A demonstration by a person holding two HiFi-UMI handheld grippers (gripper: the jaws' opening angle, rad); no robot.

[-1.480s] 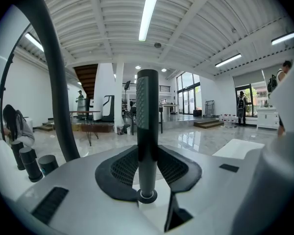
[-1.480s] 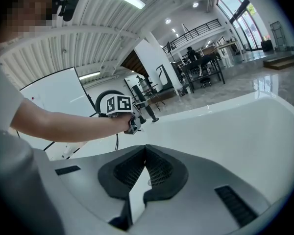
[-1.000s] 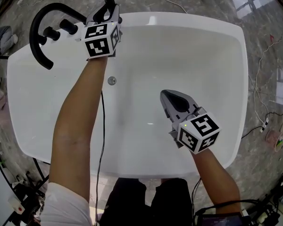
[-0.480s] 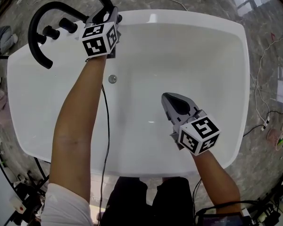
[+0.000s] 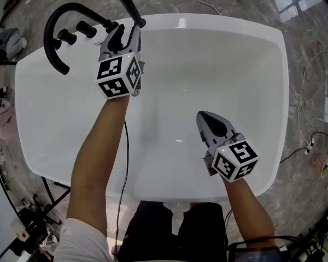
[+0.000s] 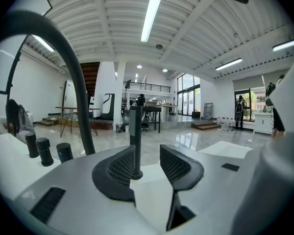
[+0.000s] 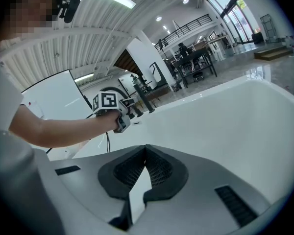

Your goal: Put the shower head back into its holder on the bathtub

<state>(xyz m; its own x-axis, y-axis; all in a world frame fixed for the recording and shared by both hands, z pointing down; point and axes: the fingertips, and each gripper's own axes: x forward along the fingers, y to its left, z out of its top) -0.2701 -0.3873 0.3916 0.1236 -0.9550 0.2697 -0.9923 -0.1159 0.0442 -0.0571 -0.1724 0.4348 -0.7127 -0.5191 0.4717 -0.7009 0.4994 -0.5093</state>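
The black hand shower (image 5: pixel 130 7) stands upright in its holder on the far rim of the white bathtub (image 5: pixel 208 19). In the left gripper view its handle (image 6: pixel 134 136) rises just beyond the jaws, free of both pads. My left gripper (image 5: pixel 123 36) hovers a short way in front of it, its jaws opening with nothing between them. My right gripper (image 5: pixel 210 125) hangs over the inside of the tub at the near right, shut and empty, its pads (image 7: pixel 146 168) meeting at the tips.
A black arched spout (image 5: pixel 57 31) and two black knobs (image 5: pixel 85 29) sit on the rim left of the hand shower. A thin black cable (image 5: pixel 126 146) runs under my left arm. Marble floor with cords (image 5: pixel 303 113) surrounds the tub.
My left gripper has let go of the hand shower's handle, opened and drawn back toward me into the tub. The hand shower stays upright in its holder. The right gripper drifted slightly nearer.
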